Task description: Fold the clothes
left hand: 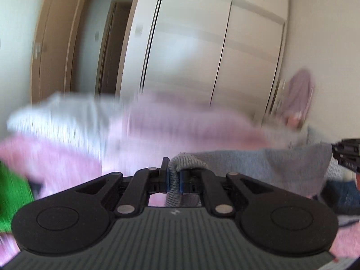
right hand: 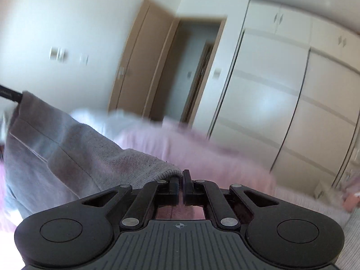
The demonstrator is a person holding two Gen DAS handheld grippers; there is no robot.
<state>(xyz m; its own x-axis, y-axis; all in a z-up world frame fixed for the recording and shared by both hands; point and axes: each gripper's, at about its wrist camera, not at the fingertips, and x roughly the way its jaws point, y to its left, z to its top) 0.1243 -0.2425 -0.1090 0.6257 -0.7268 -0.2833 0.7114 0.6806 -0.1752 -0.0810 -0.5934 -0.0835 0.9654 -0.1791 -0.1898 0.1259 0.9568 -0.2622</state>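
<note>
White wardrobe doors point(left hand: 202, 51) are filling the far side of the room, and a brown door point(right hand: 144, 54) is standing open to their left. In front of them a bed with a pink cover point(left hand: 180, 130) is lying across both views, blurred, with a pale pillow or cloth point(left hand: 56, 117) at its left end. Something green point(left hand: 11, 198) is showing at the near left edge of the left wrist view; what it is cannot be told.

The task's thing, a grey knitted garment point(right hand: 67, 148), is hanging in the air above the bed, stretched between the two tools. The left gripper point(left hand: 174, 180) is clamping a ribbed edge of it between its closed jaws. The right gripper point(right hand: 181, 184) is pinching another ribbed corner; its jaws are almost together and only a thin bit of cloth is sitting there.

The risk is on the right side, it seems. The hold there is looking shallow, so a quick pull or shake could be slipping the corner out, and the garment would be dropping in a heap on the bed. Pulling the hands too far apart could also be stretching the knit.
</note>
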